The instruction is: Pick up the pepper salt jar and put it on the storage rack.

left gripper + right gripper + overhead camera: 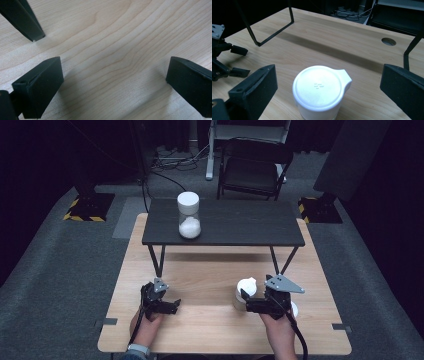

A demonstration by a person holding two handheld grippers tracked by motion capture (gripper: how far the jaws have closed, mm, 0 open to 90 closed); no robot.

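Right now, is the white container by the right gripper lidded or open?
Lidded: the white container stands upright with its tabbed lid seated, between the right gripper's open jaws.

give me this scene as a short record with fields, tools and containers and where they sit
surface: light wooden table
raised shelf: small black table standing on it
near container: white lidded cup, upright, lid on, between the open jaws of the right tool, not gripped
far container: clear jar with white lid and white contents, on the black table
left tool: open, holding nothing, low over bare wood
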